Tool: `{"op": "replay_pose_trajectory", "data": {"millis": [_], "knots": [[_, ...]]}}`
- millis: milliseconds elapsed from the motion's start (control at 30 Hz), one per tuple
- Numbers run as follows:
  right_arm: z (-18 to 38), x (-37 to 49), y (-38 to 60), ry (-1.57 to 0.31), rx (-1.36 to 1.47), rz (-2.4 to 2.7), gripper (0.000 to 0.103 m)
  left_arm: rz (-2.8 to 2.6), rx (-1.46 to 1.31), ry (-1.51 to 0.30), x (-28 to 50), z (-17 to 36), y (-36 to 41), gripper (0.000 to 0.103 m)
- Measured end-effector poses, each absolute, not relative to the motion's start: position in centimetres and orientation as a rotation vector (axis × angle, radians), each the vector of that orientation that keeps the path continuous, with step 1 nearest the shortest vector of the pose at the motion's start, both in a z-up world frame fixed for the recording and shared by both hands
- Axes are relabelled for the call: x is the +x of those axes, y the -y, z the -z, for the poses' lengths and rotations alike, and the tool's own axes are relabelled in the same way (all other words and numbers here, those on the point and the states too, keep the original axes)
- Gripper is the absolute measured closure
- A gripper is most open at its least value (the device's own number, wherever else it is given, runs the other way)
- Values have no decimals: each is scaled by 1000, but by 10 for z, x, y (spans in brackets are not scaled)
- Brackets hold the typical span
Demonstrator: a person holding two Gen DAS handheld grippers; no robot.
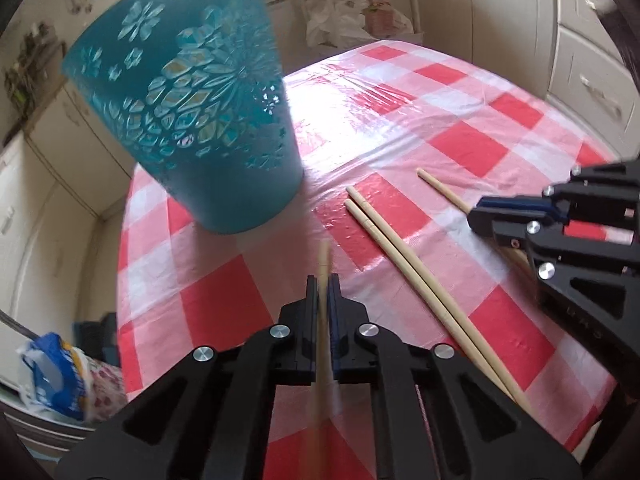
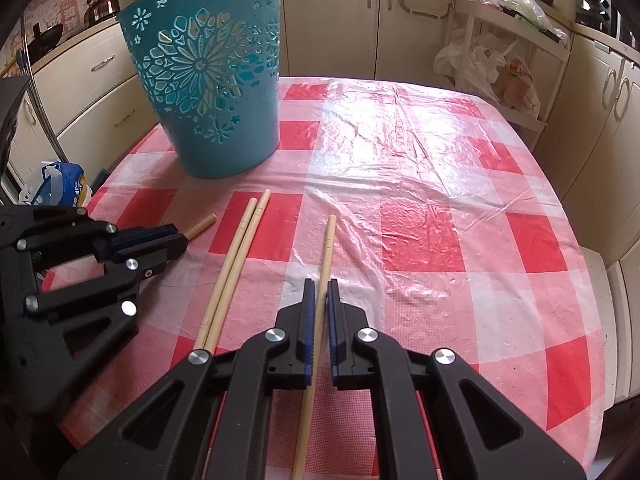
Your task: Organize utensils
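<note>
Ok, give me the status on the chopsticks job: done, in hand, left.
Done: nothing visibly; whether the teal basket holds any chopsticks cannot be told. In hand: the left gripper is shut on one chopstick, and the right gripper is shut on another chopstick. Left: two loose chopsticks lying side by side on the checked tablecloth.

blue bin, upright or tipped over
Upright. The blue bin stands on its narrower base on the checked tablecloth, with its wider rim at the top.
</note>
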State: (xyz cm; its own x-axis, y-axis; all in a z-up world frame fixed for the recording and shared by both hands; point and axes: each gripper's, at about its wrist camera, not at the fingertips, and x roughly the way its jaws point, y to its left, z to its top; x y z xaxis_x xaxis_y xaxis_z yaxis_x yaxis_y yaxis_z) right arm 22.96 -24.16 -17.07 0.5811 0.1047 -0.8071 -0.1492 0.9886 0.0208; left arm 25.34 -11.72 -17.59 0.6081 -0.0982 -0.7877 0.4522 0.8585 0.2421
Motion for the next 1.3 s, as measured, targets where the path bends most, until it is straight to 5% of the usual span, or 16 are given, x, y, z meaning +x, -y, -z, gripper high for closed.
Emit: {"op": "replay_pose_trajectory", "data": {"millis": [367,833,1300], "knots": [[170,231,248,-941,0,-159,97,399,230,-852,235,137,85,99],[170,231,248,-941,2,-158,97,407,-60,-429,267,-43,41,99],[170,231,247,-942,-3,-156,97,302,-159,-266,367,-63,58,99]]}}
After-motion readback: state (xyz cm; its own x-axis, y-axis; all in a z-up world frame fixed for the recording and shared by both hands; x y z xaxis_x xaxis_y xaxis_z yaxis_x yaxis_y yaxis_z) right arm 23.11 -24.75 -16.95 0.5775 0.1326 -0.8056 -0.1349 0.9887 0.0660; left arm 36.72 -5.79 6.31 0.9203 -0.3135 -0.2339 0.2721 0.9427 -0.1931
